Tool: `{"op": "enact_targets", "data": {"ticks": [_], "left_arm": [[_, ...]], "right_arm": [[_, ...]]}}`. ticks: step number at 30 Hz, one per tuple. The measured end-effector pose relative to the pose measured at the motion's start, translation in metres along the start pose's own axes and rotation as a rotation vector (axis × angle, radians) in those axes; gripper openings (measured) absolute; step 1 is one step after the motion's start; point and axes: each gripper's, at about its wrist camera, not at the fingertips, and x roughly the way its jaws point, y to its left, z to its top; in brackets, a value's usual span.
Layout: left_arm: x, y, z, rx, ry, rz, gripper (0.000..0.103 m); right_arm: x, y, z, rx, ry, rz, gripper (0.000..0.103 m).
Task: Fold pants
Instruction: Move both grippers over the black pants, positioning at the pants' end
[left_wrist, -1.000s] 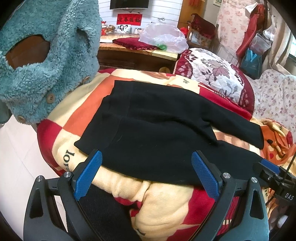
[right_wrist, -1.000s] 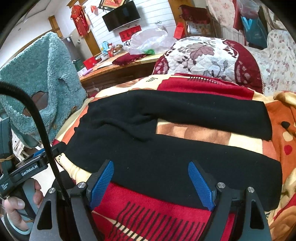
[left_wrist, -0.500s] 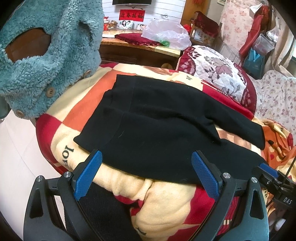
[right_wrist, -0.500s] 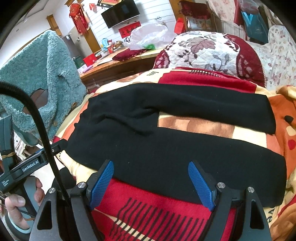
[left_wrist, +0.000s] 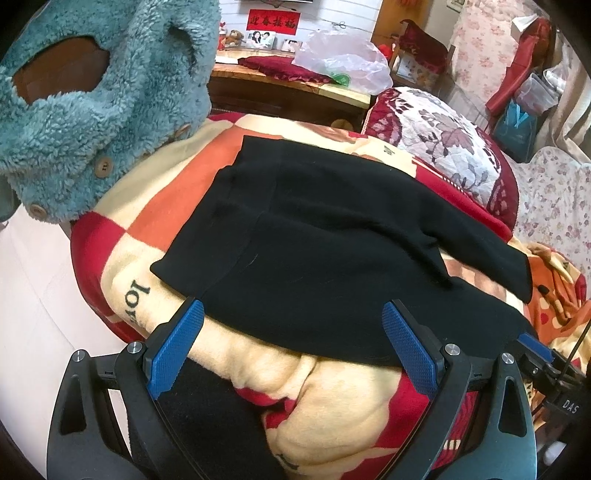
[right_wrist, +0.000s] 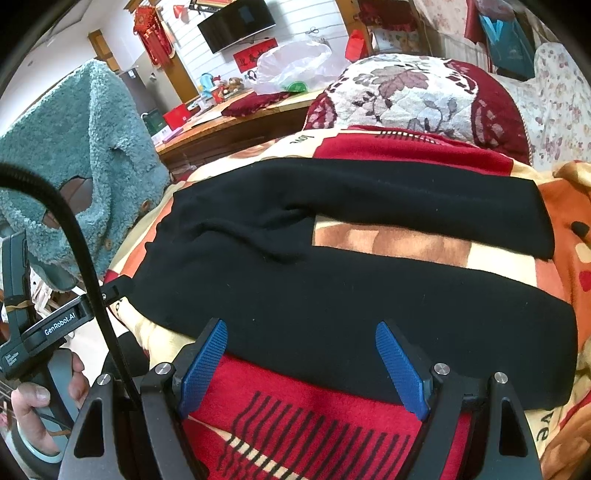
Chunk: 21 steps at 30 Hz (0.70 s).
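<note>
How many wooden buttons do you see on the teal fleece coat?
2 in the left wrist view: one on the coat's edge, another lower left. More may be hidden in folds.

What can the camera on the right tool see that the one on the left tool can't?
Only the right view shows the wall television, the person's hand gripping the left tool's handle, and the full length of both legs of the black pants. Only the left view shows the framed photos. Both show the pants spread on the blanket, the teal fleece coat, the floral cushion, and open tools.
</note>
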Motion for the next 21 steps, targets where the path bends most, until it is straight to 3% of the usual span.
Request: {"op": "enact_targets", "data": {"ticks": [4,8,21], "left_arm": [[0.000,0.011,0.000,-0.023,0.018,-0.031,0.098],[0.003,0.036,0.000,-0.110,0.035,-0.070,0.098],[0.030,0.078,0.003,-0.313,0.091,-0.086,0.098]], "right_arm": [[0.001,-0.010,-0.001,0.023,0.008,-0.005,0.082],[0.000,-0.025,-0.005,0.064,0.015,-0.011,0.082],[-0.009,-0.054,-0.010,0.110,0.016,-0.047,0.082]]}}
